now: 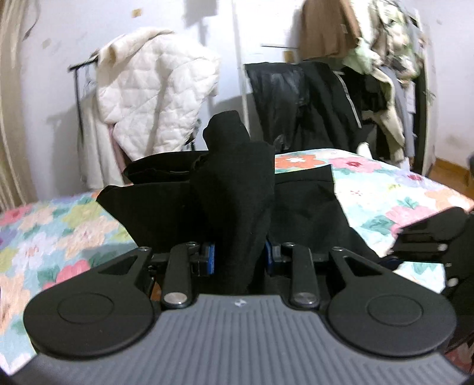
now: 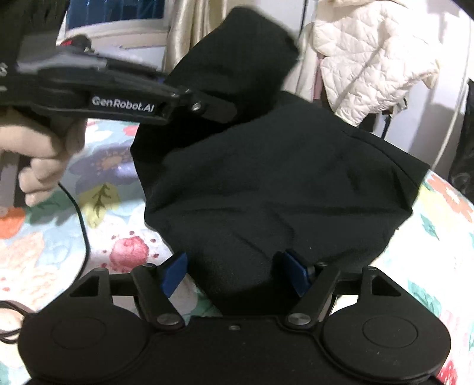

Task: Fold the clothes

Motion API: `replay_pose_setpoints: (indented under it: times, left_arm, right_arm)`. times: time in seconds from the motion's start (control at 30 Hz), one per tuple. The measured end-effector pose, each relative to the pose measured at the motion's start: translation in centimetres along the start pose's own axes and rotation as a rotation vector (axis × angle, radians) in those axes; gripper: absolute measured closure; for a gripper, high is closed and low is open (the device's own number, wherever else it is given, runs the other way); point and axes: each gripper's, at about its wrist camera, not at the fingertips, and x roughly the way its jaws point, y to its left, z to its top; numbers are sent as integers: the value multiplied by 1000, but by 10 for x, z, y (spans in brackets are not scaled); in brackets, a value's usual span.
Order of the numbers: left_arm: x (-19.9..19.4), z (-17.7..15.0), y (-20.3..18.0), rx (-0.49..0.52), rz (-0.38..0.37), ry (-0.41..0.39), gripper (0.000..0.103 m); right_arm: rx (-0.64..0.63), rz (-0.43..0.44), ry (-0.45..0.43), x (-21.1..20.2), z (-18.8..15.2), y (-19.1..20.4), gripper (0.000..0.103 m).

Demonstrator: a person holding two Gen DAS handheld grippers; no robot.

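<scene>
- Lying on a bed covered by a floral bedspread, a black garment is recorded; most of it rests on the cover, part is lifted.
- Left hand-held gripper: closed on a bunched fold of the black garment, which is pinched between the two blue pads and stands up ahead of the fingers in a raised peak.
- Right hand-held gripper: jaws are spread wide, with the blue pads set well apart. A lobe of the garment lies between them and over the gripper body (contact with the pads cannot be told; no pinch is seen).
- In the right wrist view, the left hand-held gripper is seen from the side at upper left, marked "GenRobot.AI", its tip buried in the lifted cloth. A person's hand is wrapped around its handle, and a black cable trails down across the bedspread.
- In the left wrist view, part of the right hand-held gripper is visible at the right edge, just beside the garment.
- Background: a white quilted jacket is draped over a rack against the wall; dark and mixed clothes are hung to the right. A pale curtain is noted behind the lifted cloth.
</scene>
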Motion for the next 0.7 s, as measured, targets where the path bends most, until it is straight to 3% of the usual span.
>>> replay_pose_setpoints:
  times: [0.2,0.37,0.43,0.57,0.7]
  left_arm:
    - [-13,-8,30,-129,72,37,72]
    - [-33,-37,75,-355,235,132,64]
    - [-41,-47,88,-443,257,169,64]
    - [-71,-41,75,-483,233,105,63]
    - [-87,-16,54,-426,136,-51,61]
  right_arm:
    - [153,26,-20,-21,-1,-19,26]
    - [523,55,-33,-42,-16,-52,26]
    - [708,74,-40,-49,-30,-67,26]
    - [1084,88,-97,-63,-62,-88,26]
    - [1208,174,-90,-58,-75,-83,26]
